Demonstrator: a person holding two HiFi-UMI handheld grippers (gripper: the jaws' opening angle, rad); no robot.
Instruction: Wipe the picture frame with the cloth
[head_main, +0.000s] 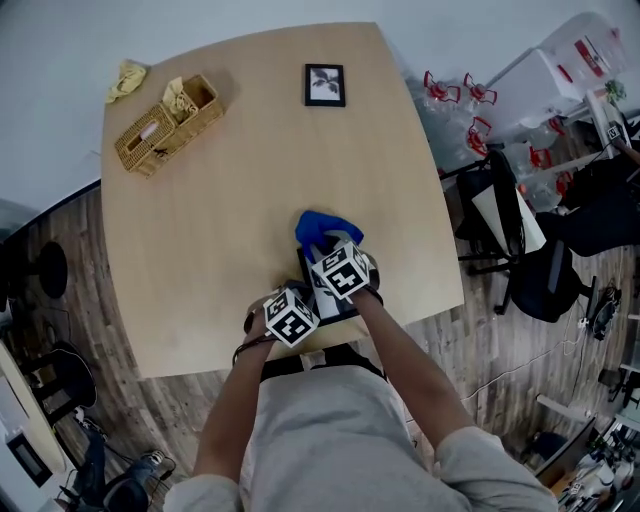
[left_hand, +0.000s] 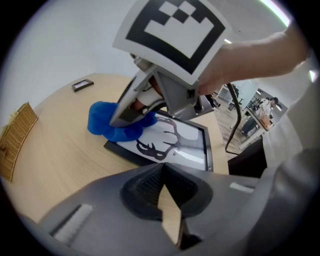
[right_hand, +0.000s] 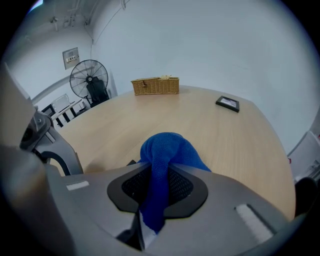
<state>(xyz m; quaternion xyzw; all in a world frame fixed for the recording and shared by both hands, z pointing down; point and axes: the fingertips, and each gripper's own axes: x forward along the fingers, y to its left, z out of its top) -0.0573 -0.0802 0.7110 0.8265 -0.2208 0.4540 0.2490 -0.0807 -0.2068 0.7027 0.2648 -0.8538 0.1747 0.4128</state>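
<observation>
A black picture frame with a deer-antler print lies flat near the table's front edge. My right gripper is shut on a blue cloth. The bunched cloth rests on the frame's far left corner and spills onto the table. In the head view the right gripper sits over the frame. My left gripper hovers just short of the frame's near edge, jaws shut with nothing seen between them. It is beside the right one.
A second small black frame lies at the table's far side. A wicker basket and a yellow rag sit at the far left corner. Office chairs stand off the right edge. A floor fan stands beyond the table.
</observation>
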